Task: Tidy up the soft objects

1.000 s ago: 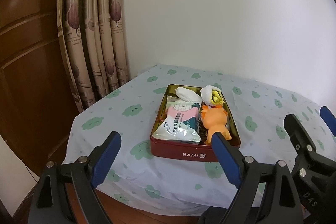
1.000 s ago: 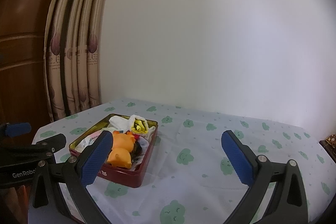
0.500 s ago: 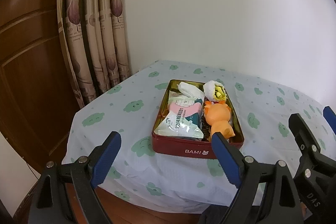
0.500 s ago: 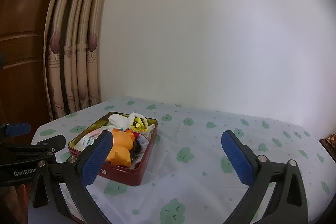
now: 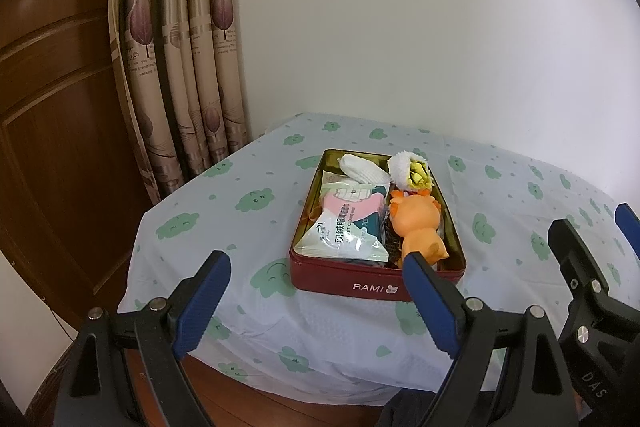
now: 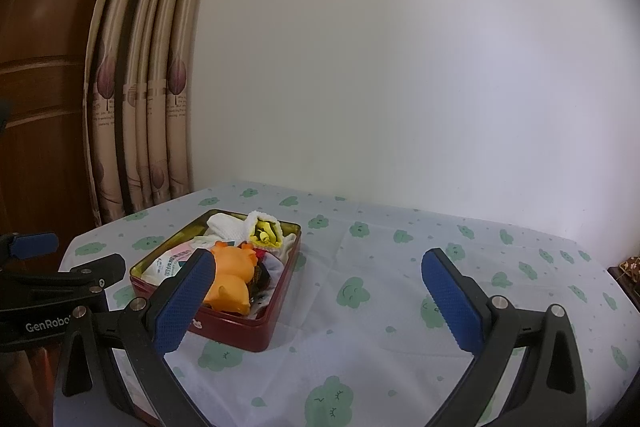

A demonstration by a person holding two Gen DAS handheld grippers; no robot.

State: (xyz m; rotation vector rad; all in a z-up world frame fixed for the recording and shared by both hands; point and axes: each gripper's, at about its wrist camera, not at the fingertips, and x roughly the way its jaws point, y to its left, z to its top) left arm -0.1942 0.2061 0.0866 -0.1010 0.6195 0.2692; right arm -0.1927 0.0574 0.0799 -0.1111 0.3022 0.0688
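Note:
A red tin box (image 5: 372,283) marked BAMI stands on the table; it also shows in the right wrist view (image 6: 244,327). Inside lie an orange soft toy (image 5: 418,227) (image 6: 230,281), a wipes packet (image 5: 344,227), a white cloth (image 5: 364,169) and a white and yellow rolled cloth (image 5: 412,175) (image 6: 264,231). My left gripper (image 5: 316,301) is open and empty, held in front of the box and apart from it. My right gripper (image 6: 316,301) is open and empty, to the right of the box above the tablecloth.
The table wears a white tablecloth (image 6: 400,267) with green cloud faces. A beige curtain (image 5: 180,67) and a brown wooden door (image 5: 52,107) stand at the left. A white wall lies behind. The table's front edge drops off below the box (image 5: 280,367).
Both grippers have drawn back a little and the view has tilted, so the box sits slightly farther and lower. The box's contents have not moved. Both grippers stay open.

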